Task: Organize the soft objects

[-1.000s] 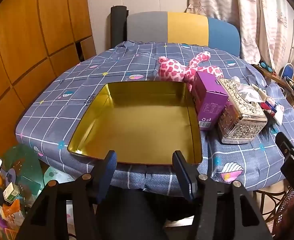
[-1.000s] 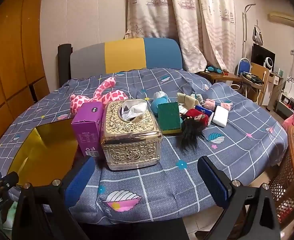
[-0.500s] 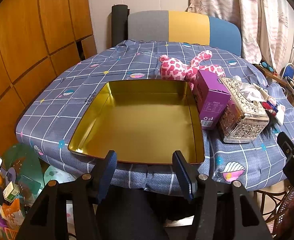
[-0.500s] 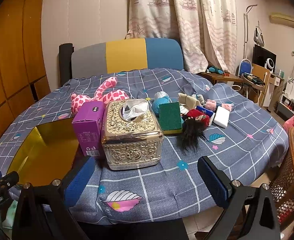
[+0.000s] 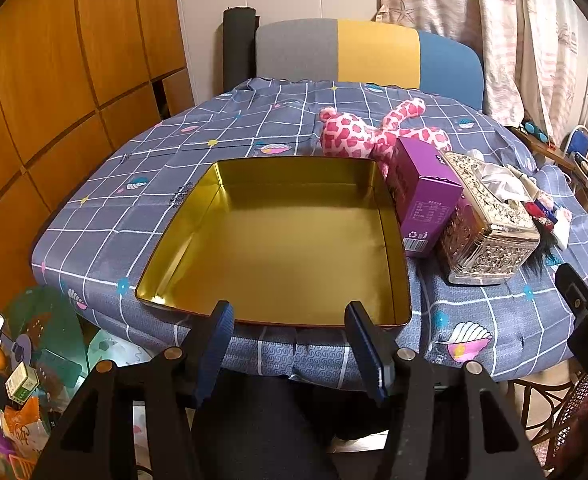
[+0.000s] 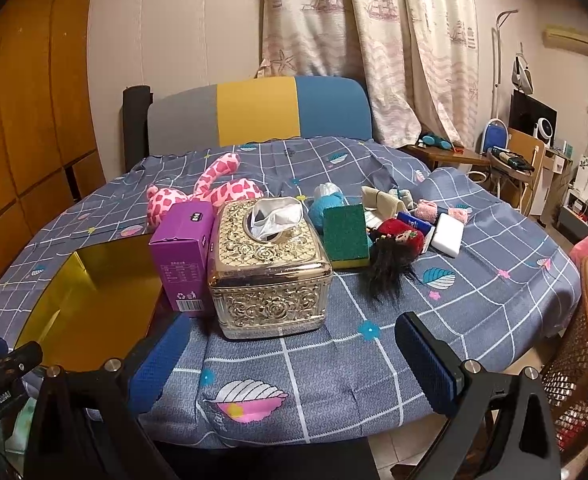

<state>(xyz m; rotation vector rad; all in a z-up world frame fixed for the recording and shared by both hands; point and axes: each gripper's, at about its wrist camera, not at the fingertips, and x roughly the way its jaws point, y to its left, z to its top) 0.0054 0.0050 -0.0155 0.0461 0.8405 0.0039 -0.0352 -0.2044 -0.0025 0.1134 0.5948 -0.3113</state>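
The shallow gold metal tin tray [image 5: 278,240] lies open and empty at the near left of the table [image 5: 106,216], which is covered in a grey-blue checked cloth; it looks set there as the bin for the soft things, and the left gripper [image 5: 288,344] hovers at its near rim, at 6 o'clock of the tray, jaws moderately parted and holding nothing. At the tray's 1 o'clock corner lies the pink-spotted plush rabbit [image 5: 358,136], partly hidden behind the upright purple cardboard box [image 5: 422,196], which stands just beside the tray's right wall. Touching the box on its right is the ornate golden tissue box [image 6: 268,268], a white tissue poking from its top. Further right, a green-and-yellow scrubbing sponge [image 6: 346,236] leans upright, apparently against a blue-and-white soft toy [image 6: 328,200] mostly concealed behind it. Beside it a red-capped doll with dark hair [image 6: 392,248] lies among a white rectangular block [image 6: 447,234], pink fluffy pieces [image 6: 426,210] and a beige cloth item [image 6: 380,200], heaped so closely that their outlines are hard to separate. The right gripper [image 6: 290,356] waits at the table's near edge, jaws wide and empty, aimed roughly at the tissue box.
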